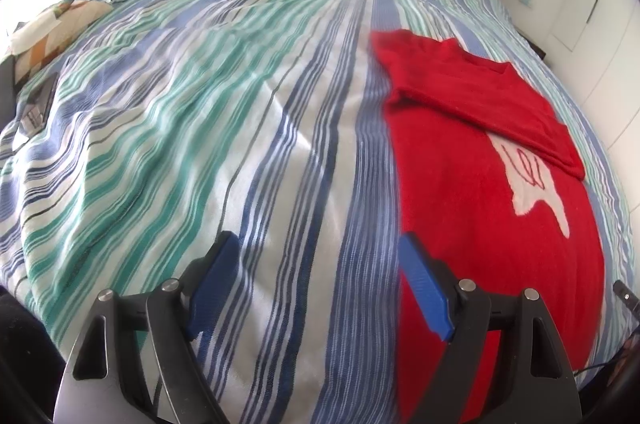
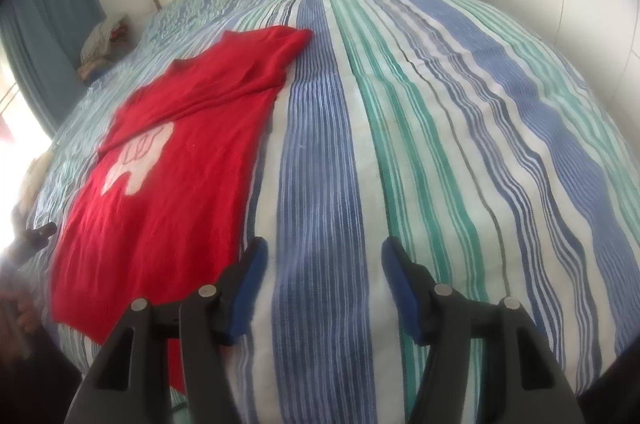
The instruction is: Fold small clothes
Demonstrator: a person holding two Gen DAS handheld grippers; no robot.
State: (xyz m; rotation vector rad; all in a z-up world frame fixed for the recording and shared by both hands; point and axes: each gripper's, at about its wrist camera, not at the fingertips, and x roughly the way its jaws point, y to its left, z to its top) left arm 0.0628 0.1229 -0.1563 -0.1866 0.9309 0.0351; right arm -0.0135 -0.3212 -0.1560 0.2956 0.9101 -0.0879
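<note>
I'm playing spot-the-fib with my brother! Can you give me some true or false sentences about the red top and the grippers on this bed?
1. The red sweater lies on a striped bedspread. True.
2. The left gripper is clamped on the sweater. False: its jaws are open and hold nothing.
3. A sleeve is folded across the sweater's chest. True.
4. The sweater has a black picture on its front. False: the picture is white with red lines.
5. The right gripper hovers over bare bedspread, with the sweater to its left. True.
6. The sweater is already folded into a small square. False: most of its body still lies spread flat.
</note>
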